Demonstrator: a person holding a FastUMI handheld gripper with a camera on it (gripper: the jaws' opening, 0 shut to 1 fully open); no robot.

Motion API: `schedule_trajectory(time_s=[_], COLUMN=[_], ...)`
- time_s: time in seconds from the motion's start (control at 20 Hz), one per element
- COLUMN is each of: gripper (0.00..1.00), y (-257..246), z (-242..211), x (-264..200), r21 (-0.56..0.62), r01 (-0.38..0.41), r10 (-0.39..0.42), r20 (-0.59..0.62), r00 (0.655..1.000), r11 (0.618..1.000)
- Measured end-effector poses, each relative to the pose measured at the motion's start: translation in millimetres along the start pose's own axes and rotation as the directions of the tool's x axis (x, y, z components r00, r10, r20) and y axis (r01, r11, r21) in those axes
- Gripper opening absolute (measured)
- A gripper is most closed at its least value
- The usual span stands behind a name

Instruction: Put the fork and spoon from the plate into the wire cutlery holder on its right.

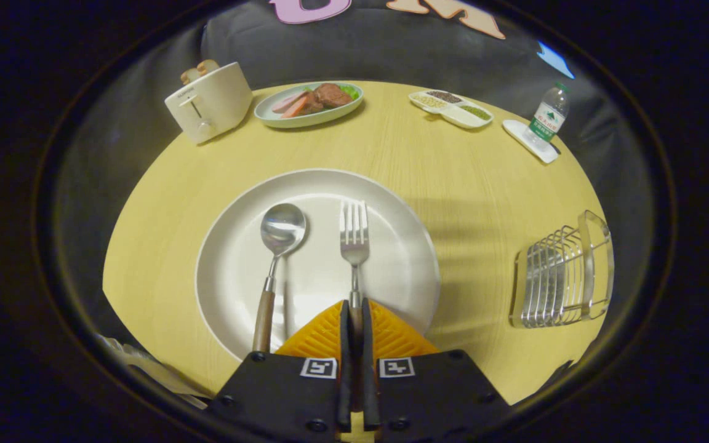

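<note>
At the bottom centre of the frame the claw [355, 311] is clamped on the handle of the fork [354, 237], both fingers pressed against it from either side. The fork runs straight up from the fingertips, tines pointing toward the far side of a white plate [231, 246] that fills the middle of the frame. Just left of the fork, and apart from it, the spoon [276, 258] lies on the same plate, bowl uppermost and its wooden handle reaching down over the near rim beside the left finger. The plate sits on a round yellow desk [465, 184]. At the right of the frame, well apart from the plate, the wire holder [560, 277] stands on the desk. Farther out, along the top of the frame, a dish of food [309, 103] sits near the centre, with a cream toaster [208, 101] at upper left, bread showing in its slots. At upper right are a divided tray [451, 107] of grains and, beyond it, a water bottle [548, 117] standing on a small white coaster [530, 140].
</note>
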State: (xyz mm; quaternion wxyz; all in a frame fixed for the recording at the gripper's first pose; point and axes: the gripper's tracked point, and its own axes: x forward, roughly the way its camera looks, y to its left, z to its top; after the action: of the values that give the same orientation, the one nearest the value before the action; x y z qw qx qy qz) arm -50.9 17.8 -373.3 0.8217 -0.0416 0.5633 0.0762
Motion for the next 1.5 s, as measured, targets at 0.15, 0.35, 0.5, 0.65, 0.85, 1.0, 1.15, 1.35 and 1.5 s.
schedule_trajectory(time_s=[0.15,0.35,0.5,0.65,0.85,1.0,1.15,1.35,1.5], gripper=[0.11,0.11,0.11,0.07,0.06,0.06,0.06,0.06,0.06], y=[6,4,1,0,3,-2,-9,-18,-33], z=[-2,4,12,8,4,7,16,27,29], x=[-2,-13,-21,-21,-24,-34,-50,-71,-85], r21=[-0.016,-0.013,-0.038,-0.051,-0.057,-0.076,-0.085,-0.055,-0.066], r01=[-0.032,-0.047,-0.057,-0.062,-0.084,-0.091,-0.101,-0.122,-0.105], r10=[0.032,0.047,0.057,0.06,0.08,0.085,0.095,0.119,0.101], r20=[-0.008,-0.007,-0.004,-0.036,-0.06,-0.075,-0.072,-0.065,-0.063], r00=[0.999,0.999,0.998,0.998,0.995,0.993,0.993,0.991,0.993], r11=[0.999,0.999,0.998,0.997,0.995,0.993,0.991,0.991,0.992])
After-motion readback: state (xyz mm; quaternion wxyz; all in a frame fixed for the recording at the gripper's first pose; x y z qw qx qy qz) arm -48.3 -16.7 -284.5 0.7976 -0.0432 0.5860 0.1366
